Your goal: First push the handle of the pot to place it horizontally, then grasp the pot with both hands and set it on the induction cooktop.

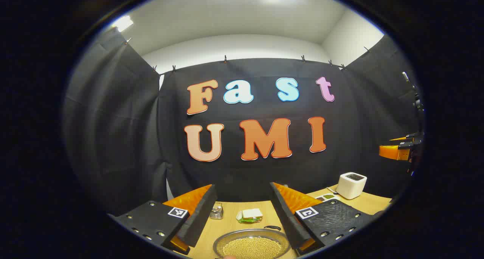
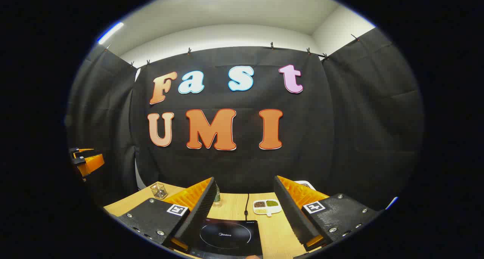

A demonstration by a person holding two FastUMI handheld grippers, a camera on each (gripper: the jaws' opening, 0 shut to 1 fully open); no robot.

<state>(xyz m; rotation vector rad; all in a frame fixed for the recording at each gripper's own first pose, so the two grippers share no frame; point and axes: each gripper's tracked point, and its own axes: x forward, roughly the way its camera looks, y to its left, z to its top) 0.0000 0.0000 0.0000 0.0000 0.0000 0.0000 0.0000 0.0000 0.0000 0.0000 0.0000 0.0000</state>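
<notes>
Both hand-held grippers, left (image 1: 240,217) and right (image 2: 244,213), gaped empty; the grain-filled pot (image 1: 251,244) looked heavy, rigid, best gripped at opposite rims.

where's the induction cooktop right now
In the right gripper view, the induction cooktop lies flat on the wooden table at bottom centre, between the open right gripper, with a small divided dish just behind it.

Round metal pot (image 1: 251,244) holding yellow grains, black induction cooktop (image 2: 227,236) on wooden table

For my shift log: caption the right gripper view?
Open right gripper held above the induction cooktop, divided dish behind.
</notes>
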